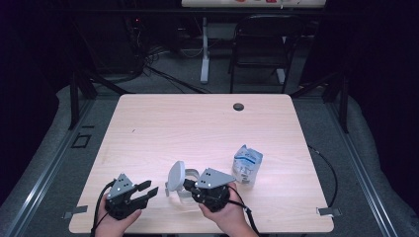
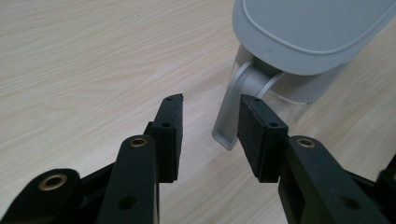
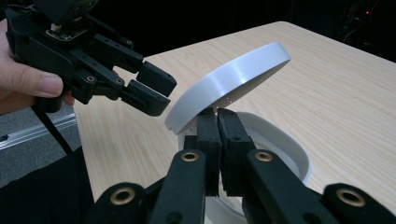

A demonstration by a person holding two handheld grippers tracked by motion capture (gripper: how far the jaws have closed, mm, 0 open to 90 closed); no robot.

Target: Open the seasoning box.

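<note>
A clear round container (image 1: 184, 191) with a grey hinged lid (image 1: 175, 177) raised stands near the table's front edge. My right gripper (image 1: 190, 185) is shut on the container's rim (image 3: 285, 144), just under the lid's hinge; in the right gripper view its pads (image 3: 208, 133) meet below the lid (image 3: 233, 81). My left gripper (image 1: 147, 190) is open to the left of the container. In the left gripper view a grey handle tab (image 2: 229, 114) hangs down from the lid (image 2: 308, 32) between the left gripper's (image 2: 210, 100) jaws, close to the right pad (image 2: 254, 135), with no pad pressing on it.
A small blue and white carton (image 1: 247, 164) stands to the right of the container. The light wooden table (image 1: 197, 128) has a dark cable hole (image 1: 238, 106) near its far edge. A folding chair (image 1: 262, 44) and a desk leg stand beyond the table.
</note>
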